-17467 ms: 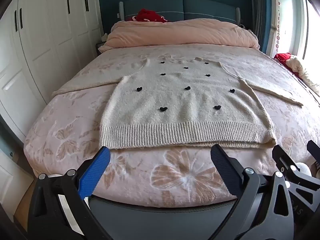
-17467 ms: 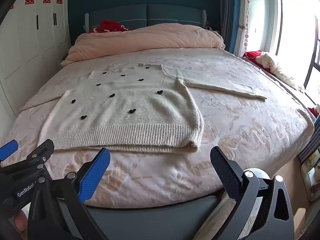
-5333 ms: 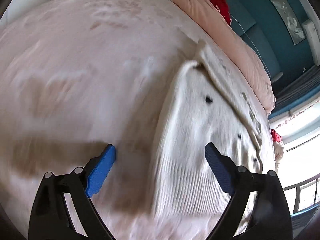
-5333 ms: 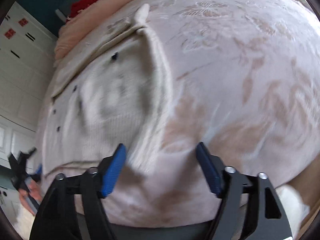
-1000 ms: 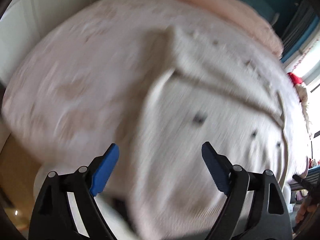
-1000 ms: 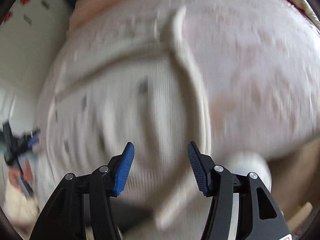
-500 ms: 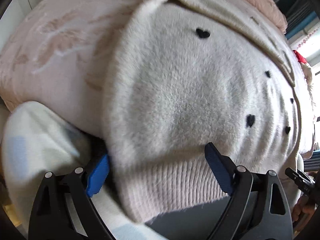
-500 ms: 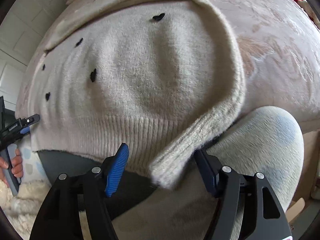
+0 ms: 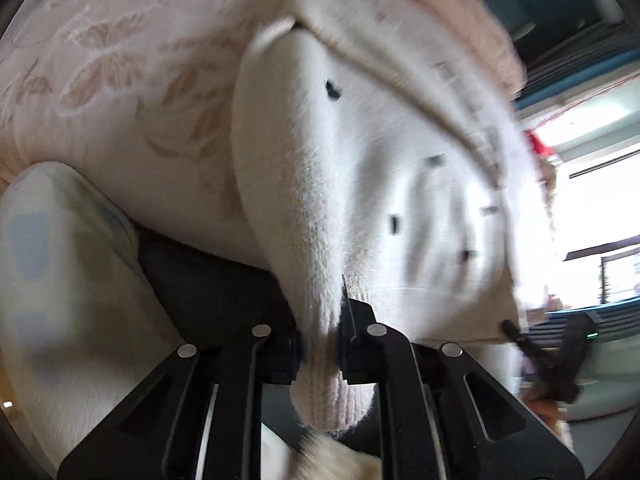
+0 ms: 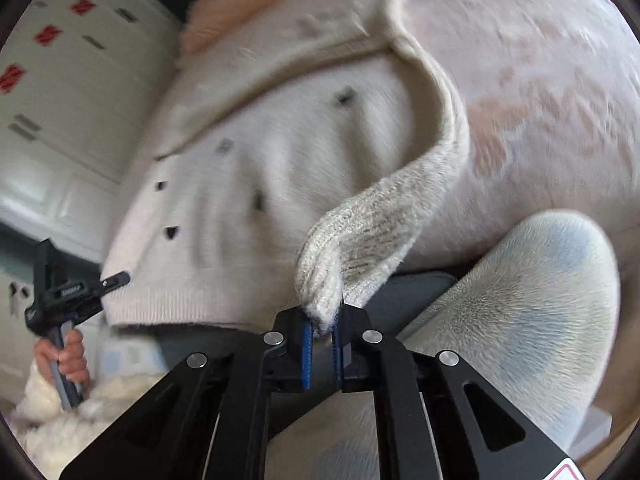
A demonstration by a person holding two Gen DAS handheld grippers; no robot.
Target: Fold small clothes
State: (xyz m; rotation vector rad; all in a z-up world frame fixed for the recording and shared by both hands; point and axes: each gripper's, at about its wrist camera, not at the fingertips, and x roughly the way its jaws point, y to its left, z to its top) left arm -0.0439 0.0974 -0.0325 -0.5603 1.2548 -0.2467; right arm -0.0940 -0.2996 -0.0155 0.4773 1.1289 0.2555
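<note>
A cream knitted sweater (image 9: 360, 160) with small black hearts lies on the bed, its sleeves folded across the chest. My left gripper (image 9: 320, 340) is closing its jaws on the ribbed hem at the sweater's near left corner, and the fabric is pinched between the pads. At the near right corner, my right gripper (image 10: 320, 332) is closing on the hem of the sweater (image 10: 260, 160), which rises in a lifted fold from its blue pads. In the right wrist view the left gripper (image 10: 114, 280) shows at the far left, held by a hand (image 10: 64, 360).
A pink bedspread (image 9: 100, 72) with a butterfly pattern covers the bed, with a pink duvet (image 9: 440, 8) at its head. The person's fluffy pale trouser legs (image 10: 520, 300) press against the bed's dark front edge. White wardrobe doors (image 10: 60, 80) stand left of the bed.
Both grippers went from open around the hem corners to clamped on them. The corners now bunch up and lift off the bed edge.
</note>
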